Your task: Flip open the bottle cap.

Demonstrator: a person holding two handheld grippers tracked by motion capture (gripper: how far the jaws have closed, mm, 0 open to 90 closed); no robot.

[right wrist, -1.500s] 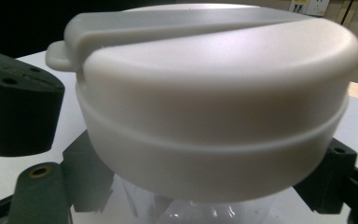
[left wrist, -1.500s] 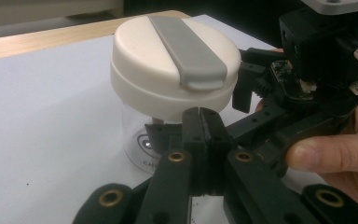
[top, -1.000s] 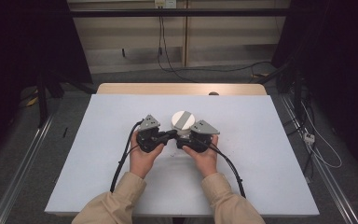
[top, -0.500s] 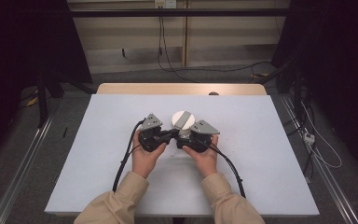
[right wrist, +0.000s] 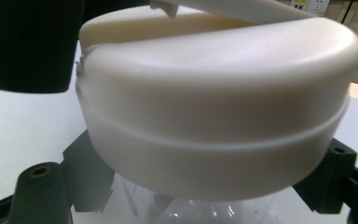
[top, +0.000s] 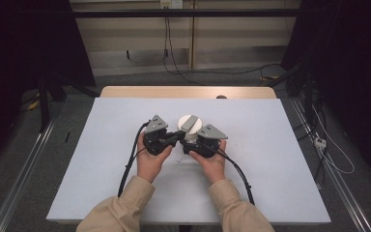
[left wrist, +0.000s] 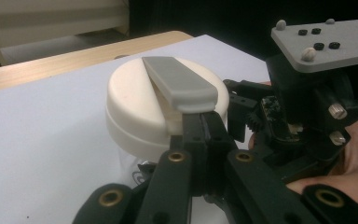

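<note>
Jar [top: 189,126] with a cream lid and a grey handle bar stands mid-table [top: 270,145], seen from above, between the left gripper [top: 176,137] and right gripper [top: 193,140].

From the left gripper view, its jaws are pressed together, tips just under the end of the grey bar [left wrist: 179,84].

From the right gripper view, its jaws clasp the clear jar body [right wrist: 196,210] below the lid [right wrist: 214,107].

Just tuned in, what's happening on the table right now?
A person holds a clear jar with a cream round lid on the white table. The right gripper is clamped around the jar's clear body under the lid. The left gripper, jaws shut, sits under the end of the lid's raised grey flap.
</note>
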